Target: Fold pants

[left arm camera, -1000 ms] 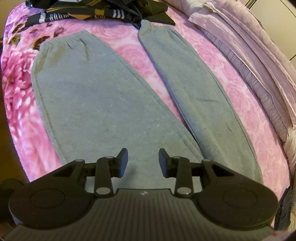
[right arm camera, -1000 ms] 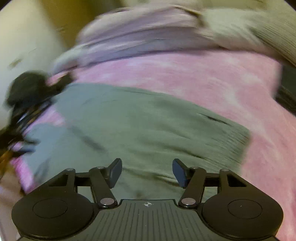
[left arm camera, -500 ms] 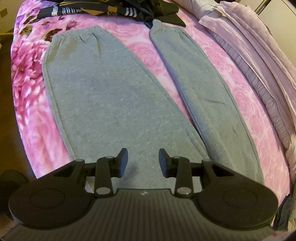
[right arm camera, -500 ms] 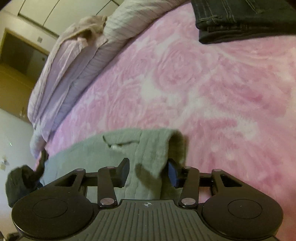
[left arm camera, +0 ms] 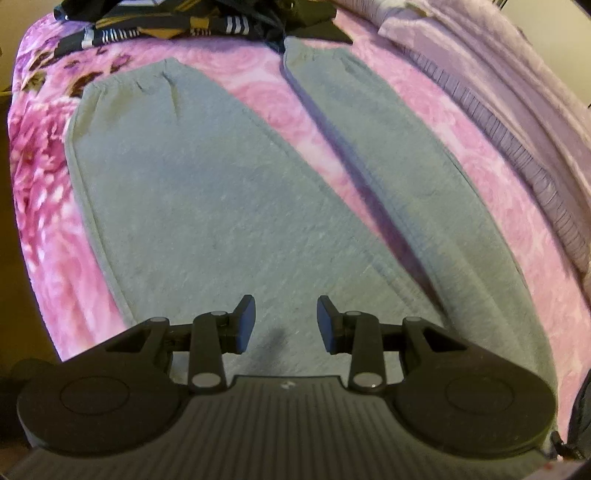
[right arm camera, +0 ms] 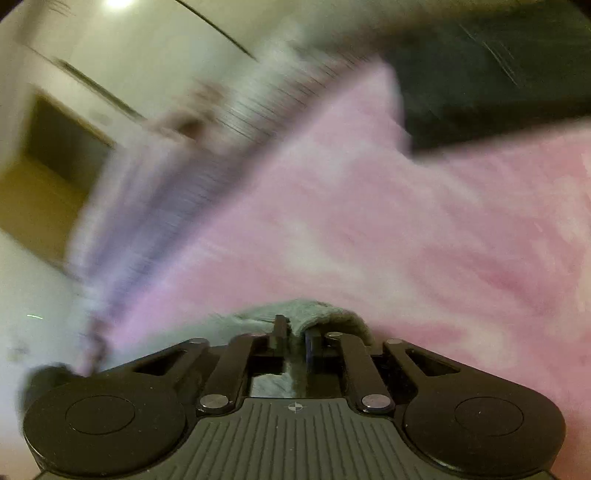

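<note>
Grey sweatpants (left arm camera: 207,206) lie flat on a pink floral bedspread (left arm camera: 40,206), legs spread in a V with cuffs at the far end. My left gripper (left arm camera: 286,319) hovers open over the upper part of the pants, nothing between its fingers. In the blurred right wrist view, my right gripper (right arm camera: 295,334) is shut on a bunched edge of the grey pants (right arm camera: 314,312), with the fabric pinched between the pads. The pink bedspread (right arm camera: 406,240) fills the view beyond it.
A heap of dark striped clothing (left arm camera: 177,22) sits past the cuffs. A lilac quilt (left arm camera: 517,110) runs along the right side of the bed. Folded dark jeans (right arm camera: 498,74) lie at the far right. The bed's edge drops off at the left.
My right gripper has closed onto the pants edge it had between its fingers and is swinging fast, blurring the view. The left gripper stayed open and shifted slightly over the pants.
</note>
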A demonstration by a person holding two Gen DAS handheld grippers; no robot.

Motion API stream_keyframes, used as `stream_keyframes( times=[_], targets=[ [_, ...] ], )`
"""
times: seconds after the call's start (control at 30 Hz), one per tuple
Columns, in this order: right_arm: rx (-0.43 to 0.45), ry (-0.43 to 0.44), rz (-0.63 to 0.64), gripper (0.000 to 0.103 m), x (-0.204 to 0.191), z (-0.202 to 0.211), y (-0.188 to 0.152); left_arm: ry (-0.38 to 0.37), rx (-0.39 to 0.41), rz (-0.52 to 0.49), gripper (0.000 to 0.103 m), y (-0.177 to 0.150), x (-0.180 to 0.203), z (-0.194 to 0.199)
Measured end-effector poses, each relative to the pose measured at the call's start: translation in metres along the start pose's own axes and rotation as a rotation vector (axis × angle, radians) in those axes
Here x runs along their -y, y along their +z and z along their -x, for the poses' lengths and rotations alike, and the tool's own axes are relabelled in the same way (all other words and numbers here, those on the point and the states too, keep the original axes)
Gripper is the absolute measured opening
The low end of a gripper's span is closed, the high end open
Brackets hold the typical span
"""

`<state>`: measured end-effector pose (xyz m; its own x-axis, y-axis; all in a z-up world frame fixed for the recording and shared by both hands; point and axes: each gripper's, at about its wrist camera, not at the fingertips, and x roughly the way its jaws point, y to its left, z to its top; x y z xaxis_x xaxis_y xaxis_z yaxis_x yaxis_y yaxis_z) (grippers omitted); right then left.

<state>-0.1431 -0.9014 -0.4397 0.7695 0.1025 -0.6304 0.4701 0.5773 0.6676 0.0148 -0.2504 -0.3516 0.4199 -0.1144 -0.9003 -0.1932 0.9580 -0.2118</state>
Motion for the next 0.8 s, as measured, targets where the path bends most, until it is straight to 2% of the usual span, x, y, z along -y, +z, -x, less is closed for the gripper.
stream_keyframes(
  times=[0.03, 0.07, 0.1, 0.17, 0.23, 0.37, 0.5, 0.57, 0.63, 0.8],
  targets=[
    [-0.023, 0.006, -0.041, 0.014, 0.008, -0.005, -0.001, 0.003, -0.006, -0.001, 0.031, -0.001, -0.001, -0.002],
    [-0.020, 0.016, -0.062, 0.020, 0.009, -0.001, 0.001, 0.003, -0.010, -0.001, 0.031, -0.002, -0.003, -0.003],
    [-0.031, 0.002, -0.072, 0.034, 0.005, 0.002, 0.003, 0.001, -0.012, -0.003, 0.031, -0.003, -0.005, -0.003],
    [-0.030, -0.065, -0.061, 0.050, -0.004, 0.020, 0.002, 0.005, -0.015, -0.008, 0.031, -0.004, -0.009, -0.002],
    [-0.040, -0.033, -0.023, 0.052, -0.014, 0.043, -0.010, 0.006, -0.021, -0.010, 0.031, -0.005, -0.015, -0.002],
    [-0.213, -0.016, 0.041, 0.051, -0.022, 0.080, -0.060, 0.007, -0.035, -0.012, 0.031, -0.006, -0.028, -0.003],
    [-0.243, -0.204, 0.067, 0.052, -0.029, 0.115, -0.108, 0.011, -0.048, -0.045, 0.031, -0.004, -0.043, -0.004],
    [-0.248, -0.251, -0.024, 0.052, -0.023, 0.133, -0.127, 0.010, -0.053, -0.056, 0.031, 0.000, -0.055, -0.004],
    [-0.233, -0.244, -0.168, 0.055, -0.013, 0.151, -0.145, 0.013, -0.051, -0.058, 0.032, 0.005, -0.071, -0.004],
    [-0.126, -0.199, -0.445, 0.056, -0.010, 0.170, -0.186, 0.033, -0.002, 0.037, 0.039, 0.034, -0.132, -0.005]
  ],
)
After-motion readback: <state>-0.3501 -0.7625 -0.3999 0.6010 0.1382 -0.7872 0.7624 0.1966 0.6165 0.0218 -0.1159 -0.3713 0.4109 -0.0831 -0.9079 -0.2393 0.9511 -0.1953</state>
